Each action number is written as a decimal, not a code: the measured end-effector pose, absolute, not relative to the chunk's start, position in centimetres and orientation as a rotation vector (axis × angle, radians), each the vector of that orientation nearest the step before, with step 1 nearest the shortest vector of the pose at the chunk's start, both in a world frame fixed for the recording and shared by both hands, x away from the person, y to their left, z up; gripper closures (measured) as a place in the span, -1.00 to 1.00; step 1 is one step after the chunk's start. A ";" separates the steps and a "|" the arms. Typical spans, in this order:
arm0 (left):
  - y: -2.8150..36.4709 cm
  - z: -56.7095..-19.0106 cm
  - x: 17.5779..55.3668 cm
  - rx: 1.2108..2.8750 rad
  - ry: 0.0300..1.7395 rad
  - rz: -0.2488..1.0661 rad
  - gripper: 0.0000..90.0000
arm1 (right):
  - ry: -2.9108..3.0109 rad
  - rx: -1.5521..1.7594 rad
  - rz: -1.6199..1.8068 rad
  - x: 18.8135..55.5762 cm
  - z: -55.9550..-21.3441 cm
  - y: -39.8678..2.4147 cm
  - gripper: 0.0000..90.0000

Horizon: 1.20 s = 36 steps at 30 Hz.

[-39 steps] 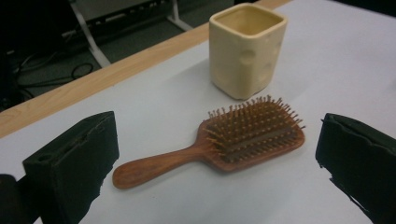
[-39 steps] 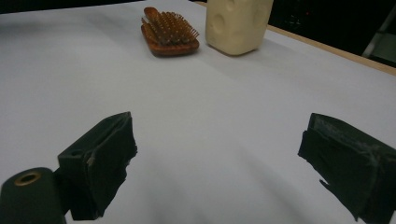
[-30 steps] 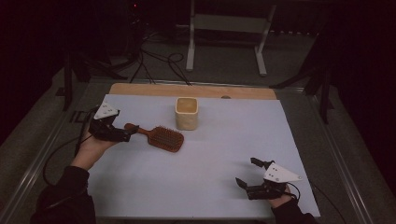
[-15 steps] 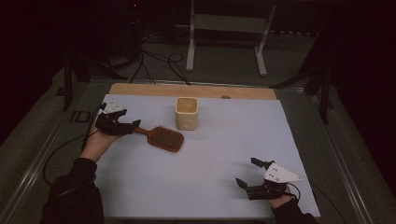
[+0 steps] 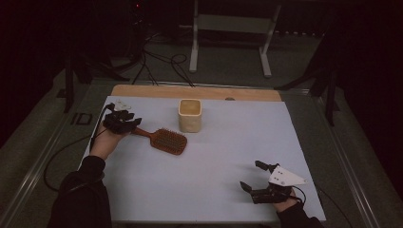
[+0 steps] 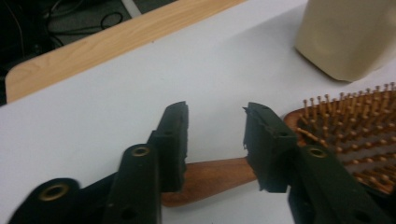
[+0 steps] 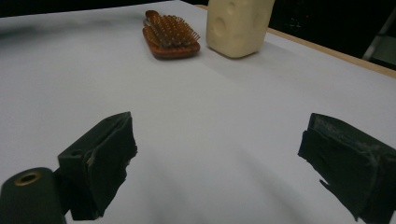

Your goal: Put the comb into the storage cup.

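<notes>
— White sheet over the counter (image 5: 223, 190), wooden edge at the far side. What sits on it, biggest first?

— Ahead of the left gripper (image 5: 127, 122) and off to its right stands the cream container (image 5: 190, 115), upright. Nearer, the wooden hairbrush (image 5: 161, 139) lies bristles up, its head just short of the container and its handle pointing back into the gripper.

— And the left gripper itself?

— Its jaws have just been closing. In the left gripper view the brush handle (image 6: 210, 179) lies between them, low down near their roots. The left jaw looks to be against the handle's end; whether the right pad presses yet I can't tell. A gap remains up at the tips.

— The right gripper (image 5: 253, 176)?

— Wide open, holding nothing, resting low over bare sheet, well apart from the brush, which lies far ahead of it.

— What could go wrong?

— The handle is rounded, smooth and tapered. Caught this near its end, the heavy head may swing down or twist when lifted. If the pads close off-centre, the handle could squirt out, nudging the head into the container.
</notes>
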<state>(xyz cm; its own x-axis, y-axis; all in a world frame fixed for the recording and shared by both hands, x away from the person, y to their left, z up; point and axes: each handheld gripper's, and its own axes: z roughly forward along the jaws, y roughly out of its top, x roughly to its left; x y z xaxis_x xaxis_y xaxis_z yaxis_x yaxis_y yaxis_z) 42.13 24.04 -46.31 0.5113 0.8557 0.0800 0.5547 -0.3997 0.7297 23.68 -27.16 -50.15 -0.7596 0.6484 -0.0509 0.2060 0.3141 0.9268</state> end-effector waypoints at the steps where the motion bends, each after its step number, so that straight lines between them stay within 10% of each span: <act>1: 24.0 -46.5 42.3 2.115 1.148 0.593 0.51 | 2.170 0.756 1.438 23.7 -50.1 -27.2 -0.80; 10: 24.0 -47.2 43.2 2.151 1.155 0.612 0.99 | 2.171 0.740 1.450 23.6 -50.1 -27.1 -0.80; 36: 23.5 -50.5 45.6 2.306 1.220 0.563 1.00 | 2.174 0.742 1.450 23.5 -50.1 -27.2 -0.80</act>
